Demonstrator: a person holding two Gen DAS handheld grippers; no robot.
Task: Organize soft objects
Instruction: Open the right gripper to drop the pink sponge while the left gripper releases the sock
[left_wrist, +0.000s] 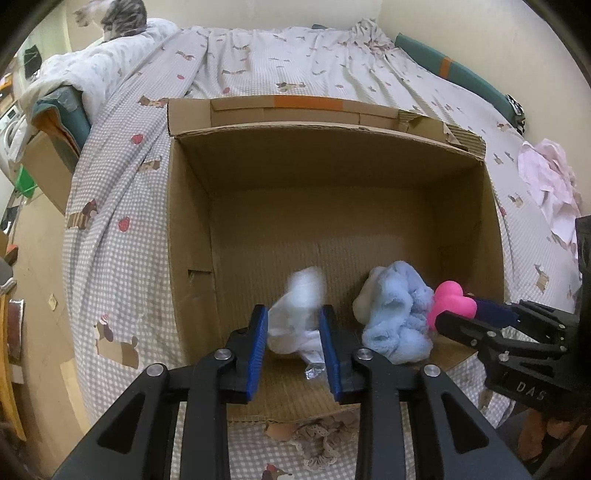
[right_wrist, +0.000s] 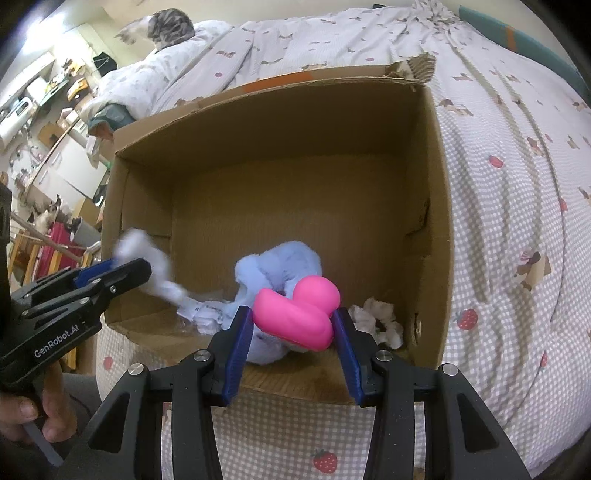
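An open cardboard box (left_wrist: 192, 206) (right_wrist: 439, 192) sits on the bed. My left gripper (left_wrist: 293, 317) holds a white fluffy cloth (left_wrist: 299, 314) over the box's near edge; the cloth is motion-blurred and also shows in the right wrist view (right_wrist: 147, 254). My right gripper (right_wrist: 293, 321) is shut on a pink heart-shaped soft toy (right_wrist: 299, 314), seen in the left wrist view (left_wrist: 448, 297) above the box's near right corner. A light blue plush cloth (left_wrist: 395, 310) (right_wrist: 273, 266) lies inside the box. A small white scrunchie (right_wrist: 376, 321) lies in the box's right corner.
The bed has a checked sheet (left_wrist: 122, 206) (right_wrist: 509, 221). A pink cloth (left_wrist: 550, 181) lies on the bed to the right. A lace item (left_wrist: 317, 439) lies in front of the box. A cat (left_wrist: 118, 16) sits on the far duvet. Furniture stands left (right_wrist: 44, 110).
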